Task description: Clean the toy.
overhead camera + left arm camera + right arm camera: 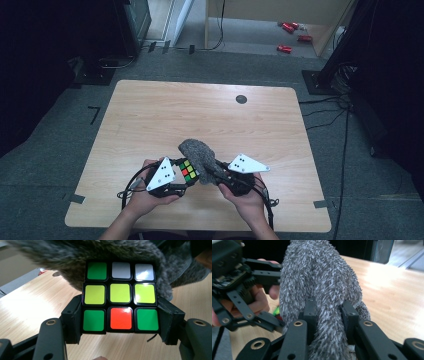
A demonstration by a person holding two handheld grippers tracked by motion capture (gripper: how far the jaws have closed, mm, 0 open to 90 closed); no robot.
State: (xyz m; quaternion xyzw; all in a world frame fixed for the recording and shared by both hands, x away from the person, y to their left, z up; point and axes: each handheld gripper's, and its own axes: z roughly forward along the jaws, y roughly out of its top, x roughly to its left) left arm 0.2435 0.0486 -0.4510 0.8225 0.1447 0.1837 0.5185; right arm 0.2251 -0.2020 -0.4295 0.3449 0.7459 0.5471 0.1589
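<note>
Near the tabletop's front edge, the puzzle cube (120, 295) is clamped in the left gripper (121, 322) and being wiped with the fuzzy grey cloth (322, 290) pinched in the right gripper (329, 315), so next probably another face gets turned up.

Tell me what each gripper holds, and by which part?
The left gripper clamps the multicoloured puzzle cube by its two opposite sides, at the bottom row. The right gripper pinches the fuzzy grey cloth around a bunched part near its lower end.
</note>
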